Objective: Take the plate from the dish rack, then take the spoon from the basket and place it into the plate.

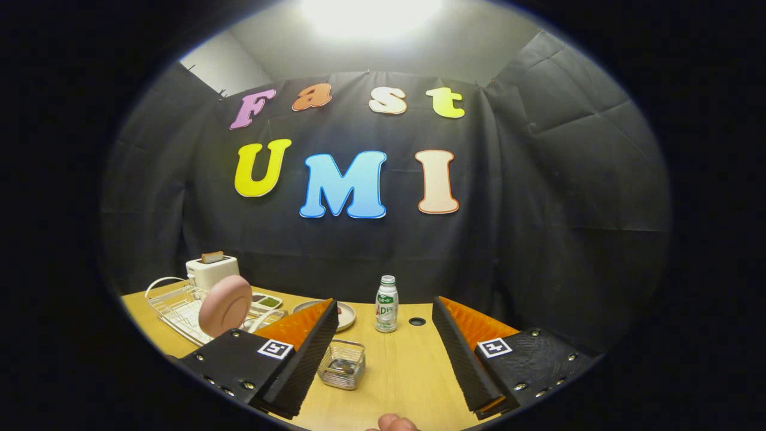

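Stretching across the lower part of the frame is a light wooden tabletop (413, 371), closed in behind by a black cloth wall with a bright ceiling light glaring at the top centre. The gripper (383, 353) hangs over the table with its jaws spread wide and nothing between them; its two black fingers (305, 359), backed with orange, frame bare wood. A small wire mesh basket (342, 364) sits on the table just beside the left finger's inner face, with something metallic and indistinct lying inside. At the lower left of the frame a round pink plate (225, 306) stands on edge in a white wire dish rack (173, 306), beyond the left finger. Behind the rack stands a white toaster (212, 270) with a slice poking out. A small plastic bottle with a green label (386, 304) stands upright beyond the fingers, near a dark round hole (417, 321) in the tabletop. A shallow grey dish (345, 315) peeks out past the left fingertip. A fingertip (393, 423) shows at the bottom centre.
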